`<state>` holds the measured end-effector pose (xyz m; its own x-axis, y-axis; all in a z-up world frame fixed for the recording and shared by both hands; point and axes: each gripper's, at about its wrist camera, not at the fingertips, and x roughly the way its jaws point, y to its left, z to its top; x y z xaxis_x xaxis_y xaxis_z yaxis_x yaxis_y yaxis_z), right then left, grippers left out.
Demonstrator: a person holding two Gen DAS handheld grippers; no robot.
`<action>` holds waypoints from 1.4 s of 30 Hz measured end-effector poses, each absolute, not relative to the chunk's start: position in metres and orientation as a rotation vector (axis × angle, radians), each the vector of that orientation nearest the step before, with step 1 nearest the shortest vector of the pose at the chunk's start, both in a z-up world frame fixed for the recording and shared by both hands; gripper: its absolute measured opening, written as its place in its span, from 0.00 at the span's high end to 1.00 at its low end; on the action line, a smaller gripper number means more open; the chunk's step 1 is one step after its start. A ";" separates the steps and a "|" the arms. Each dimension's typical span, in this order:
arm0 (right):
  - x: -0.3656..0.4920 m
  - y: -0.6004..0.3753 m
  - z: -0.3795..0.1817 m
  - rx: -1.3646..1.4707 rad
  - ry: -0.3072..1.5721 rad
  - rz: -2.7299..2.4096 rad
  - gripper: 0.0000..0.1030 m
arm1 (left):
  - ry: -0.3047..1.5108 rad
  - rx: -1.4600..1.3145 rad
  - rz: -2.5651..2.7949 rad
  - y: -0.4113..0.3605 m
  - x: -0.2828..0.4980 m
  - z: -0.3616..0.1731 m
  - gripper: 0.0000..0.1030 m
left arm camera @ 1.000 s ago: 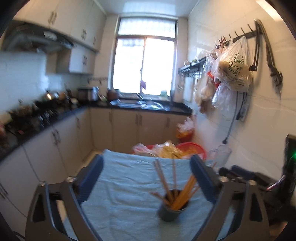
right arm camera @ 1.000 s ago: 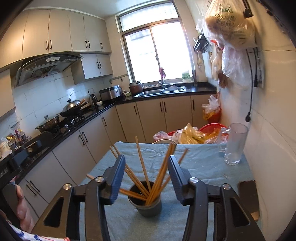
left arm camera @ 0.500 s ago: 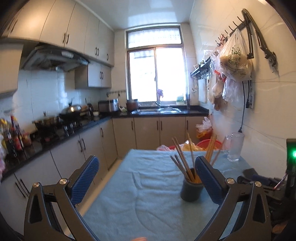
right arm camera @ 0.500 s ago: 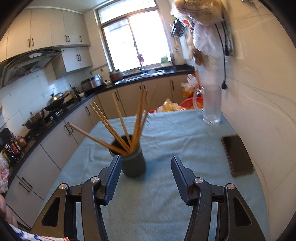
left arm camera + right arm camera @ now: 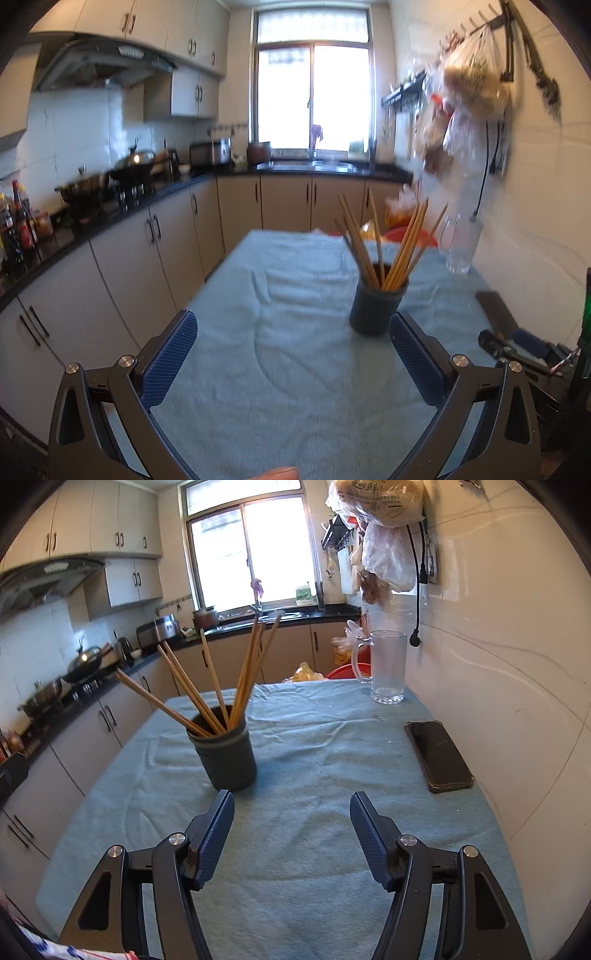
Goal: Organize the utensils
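A dark grey holder cup (image 5: pixel 225 757) stands upright on the blue-cloth table (image 5: pixel 314 849), with several wooden chopsticks (image 5: pixel 207 686) fanned out of it. My right gripper (image 5: pixel 291 803) hovers just short of the cup and to its right; its jaws are opening and nothing is between them. In the left wrist view the same cup (image 5: pixel 376 306) with its chopsticks (image 5: pixel 384 243) sits just beyond the right finger of my left gripper (image 5: pixel 291 323), which is open and empty over the cloth.
A black phone (image 5: pixel 437 755) lies on the cloth near the tiled wall on the right. A glass mug (image 5: pixel 386 668) stands at the table's far right. Dark gear (image 5: pixel 524 343) sits by the wall. Kitchen counters with pots (image 5: pixel 85 184) run along the left.
Both grippers have pulled back and sunk toward the table, so the cup now stands ahead of them instead of between the fingers. The right jaws have spread wider.
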<state>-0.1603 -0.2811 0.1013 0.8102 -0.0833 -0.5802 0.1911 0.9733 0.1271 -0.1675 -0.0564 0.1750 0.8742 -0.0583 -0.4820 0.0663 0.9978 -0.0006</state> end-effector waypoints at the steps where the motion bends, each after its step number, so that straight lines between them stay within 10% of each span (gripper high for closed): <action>1: -0.161 -0.281 0.099 0.180 0.614 -0.151 0.32 | 0.518 0.017 -0.056 -0.057 -0.166 0.172 0.00; 42: -0.157 -0.264 0.081 0.101 0.641 -0.163 0.27 | 0.711 0.024 -0.067 -0.059 -0.142 0.131 0.00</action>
<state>-0.1565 -0.2641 0.0813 0.7891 -0.1202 -0.6024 0.1824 0.9823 0.0430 -0.1419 -0.0592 0.1310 0.7557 -0.0535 -0.6527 0.0697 0.9976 -0.0011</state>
